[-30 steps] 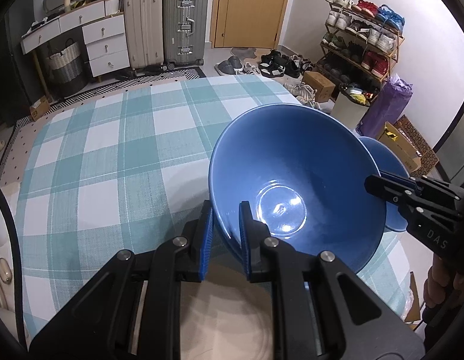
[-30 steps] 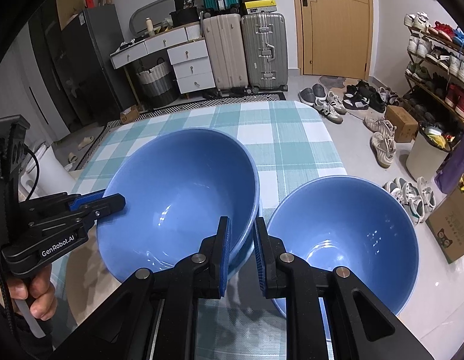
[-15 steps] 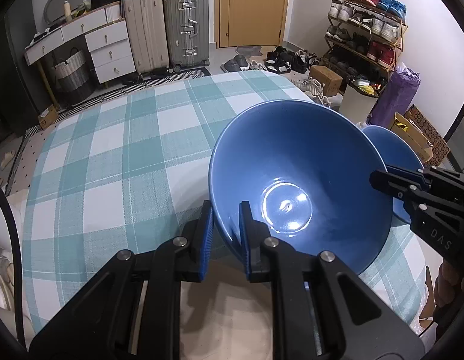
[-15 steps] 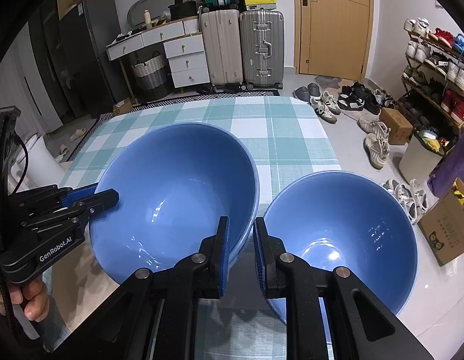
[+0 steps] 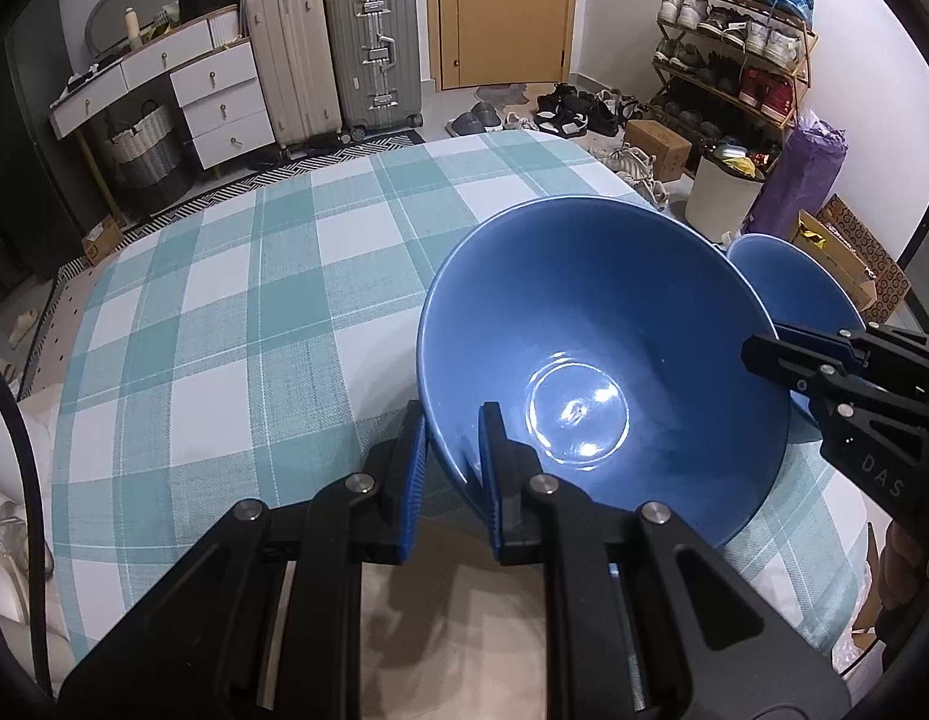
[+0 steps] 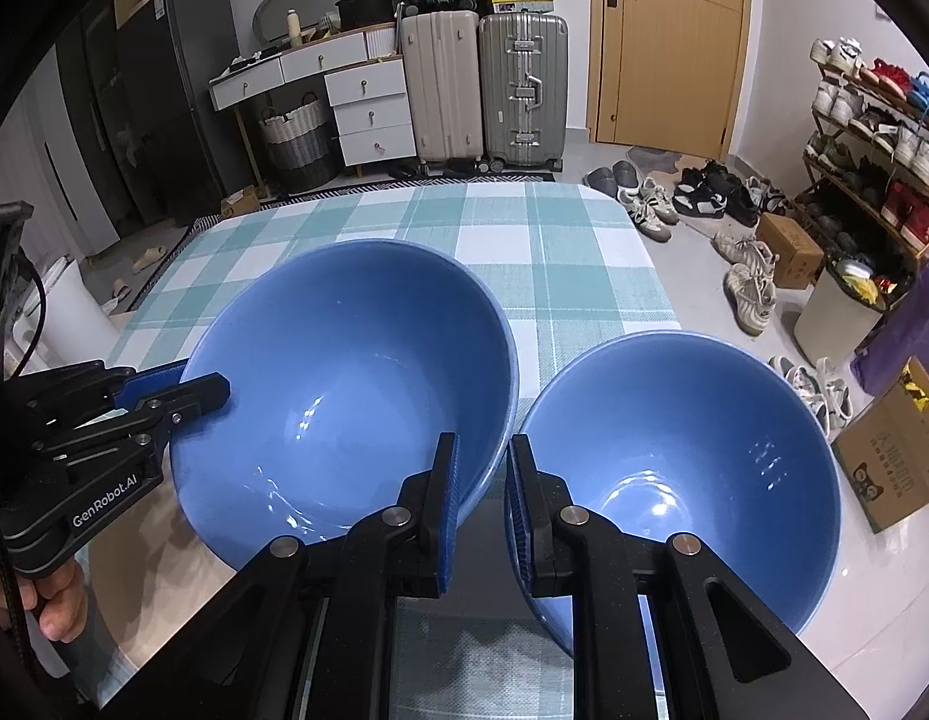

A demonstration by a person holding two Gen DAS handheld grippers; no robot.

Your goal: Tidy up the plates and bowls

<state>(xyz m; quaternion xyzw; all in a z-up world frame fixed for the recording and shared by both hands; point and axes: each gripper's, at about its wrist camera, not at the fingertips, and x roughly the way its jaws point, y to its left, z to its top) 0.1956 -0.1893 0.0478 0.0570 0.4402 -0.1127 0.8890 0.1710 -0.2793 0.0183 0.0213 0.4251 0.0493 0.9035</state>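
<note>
Both bowls (image 6: 356, 372) raised; tablecloth (image 5: 224, 312) open.

Teal-and-white checked tablecloth (image 5: 236, 324) on the table. Two upright suitcases, beige (image 6: 440, 84) and grey (image 6: 524, 84), against the far wall beside a wooden door (image 6: 668, 42). White drawer unit (image 6: 368, 114); woven basket (image 6: 296, 138); shoe rack (image 5: 734, 60); cardboard box (image 6: 890, 456).

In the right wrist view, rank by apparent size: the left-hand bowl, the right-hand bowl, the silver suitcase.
1-2. left-hand bowl and right-hand bowl: they look alike; unranked.
3. silver suitcase: smallest, though it stands much farther away.
</note>
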